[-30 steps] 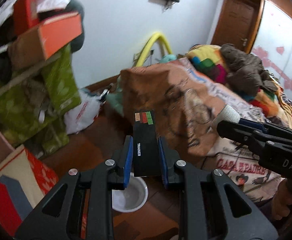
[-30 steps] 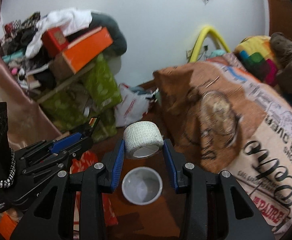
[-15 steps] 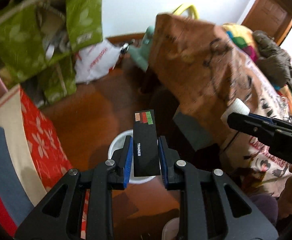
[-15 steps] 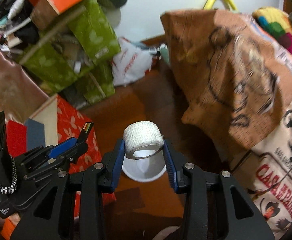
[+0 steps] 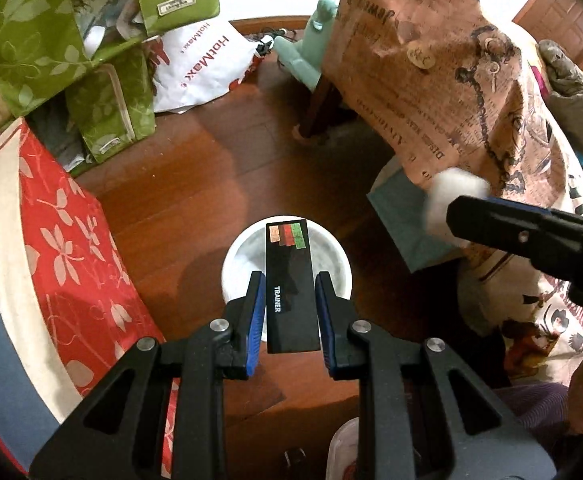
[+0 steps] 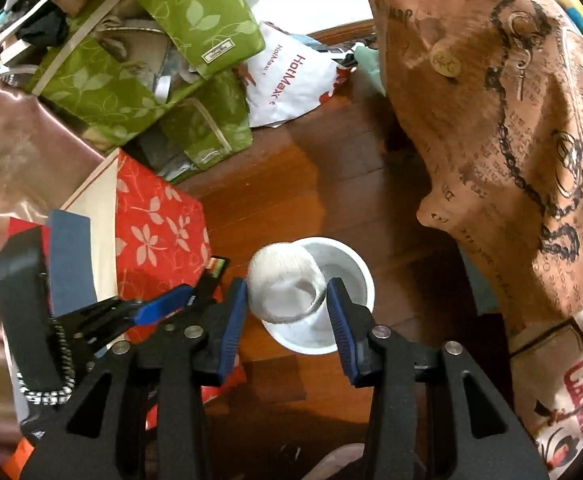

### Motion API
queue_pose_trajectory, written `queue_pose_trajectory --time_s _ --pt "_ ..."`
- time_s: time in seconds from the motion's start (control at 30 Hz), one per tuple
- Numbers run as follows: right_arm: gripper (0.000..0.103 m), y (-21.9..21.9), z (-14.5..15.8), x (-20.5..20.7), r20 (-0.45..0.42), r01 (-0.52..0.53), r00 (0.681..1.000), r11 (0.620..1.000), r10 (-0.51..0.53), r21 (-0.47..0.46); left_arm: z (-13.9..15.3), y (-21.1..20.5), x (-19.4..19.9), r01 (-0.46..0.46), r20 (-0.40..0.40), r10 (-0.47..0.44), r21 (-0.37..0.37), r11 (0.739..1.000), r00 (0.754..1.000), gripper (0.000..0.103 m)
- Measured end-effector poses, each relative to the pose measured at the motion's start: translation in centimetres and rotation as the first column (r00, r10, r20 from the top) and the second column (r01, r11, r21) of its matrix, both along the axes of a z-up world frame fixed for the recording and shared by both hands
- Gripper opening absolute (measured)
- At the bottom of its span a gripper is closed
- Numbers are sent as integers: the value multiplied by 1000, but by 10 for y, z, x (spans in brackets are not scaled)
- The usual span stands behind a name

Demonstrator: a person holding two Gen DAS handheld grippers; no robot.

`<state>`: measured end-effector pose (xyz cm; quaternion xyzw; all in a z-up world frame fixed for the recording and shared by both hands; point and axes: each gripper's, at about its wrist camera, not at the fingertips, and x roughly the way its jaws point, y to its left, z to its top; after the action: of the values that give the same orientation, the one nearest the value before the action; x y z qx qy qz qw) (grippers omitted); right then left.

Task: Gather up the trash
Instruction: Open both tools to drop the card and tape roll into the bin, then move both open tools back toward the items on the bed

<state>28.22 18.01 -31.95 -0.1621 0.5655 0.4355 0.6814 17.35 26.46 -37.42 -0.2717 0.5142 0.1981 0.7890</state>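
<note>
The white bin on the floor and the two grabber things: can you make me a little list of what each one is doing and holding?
bin: white bin on the wooden floor, below both grippers
left gripper: shut on the black box marked TRAINER, over the bin
right gripper: jaws have just been opening, pads off the white tape roll
white tape roll: blurred, between the open jaws, over the bin's edge

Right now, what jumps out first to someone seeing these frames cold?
The white bin on the wooden floor, low and central in both views, with both grippers over it. The right gripper has just been opening: the blurred white tape roll sits between its pads, over the bin's near rim, apparently dropping. The left gripper clamps a black "TRAINER" card upright above the bin.
</note>
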Motion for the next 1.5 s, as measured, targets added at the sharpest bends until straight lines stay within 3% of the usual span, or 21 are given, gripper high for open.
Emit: queue_pose_trajectory --time_s 0.1,0.37,0.6,0.83,0.97,1.13,1.5 --pt "55 -3 2 2 35 6 999 1000 -6 -1 -3 1 6 9 -4 -9 -4 1000 1000 24" --pt "55 -12 6 10 28 34 999 999 -34 0 -6 5 21 21 -31 -21 -5 1000 999 27" --pt "55 -25 21 11 61 48 997 999 -49 11 10 1 17 33 -27 -32 15 999 999 29" --pt "54 -44 49 5 117 55 991 997 -60 46 58 -13 6 43 31 -46 84 996 998 30" --pt "54 -60 73 -1 156 63 985 994 -76 86 94 -28 4 63 67 -75 163 985 995 32" --pt "54 -83 107 -7 213 75 971 987 -105 145 139 -48 5 74 141 -104 203 976 985 34" --pt "54 -159 187 -9 331 142 912 942 -244 303 231 -111 7 111 280 -208 328 938 937 49"
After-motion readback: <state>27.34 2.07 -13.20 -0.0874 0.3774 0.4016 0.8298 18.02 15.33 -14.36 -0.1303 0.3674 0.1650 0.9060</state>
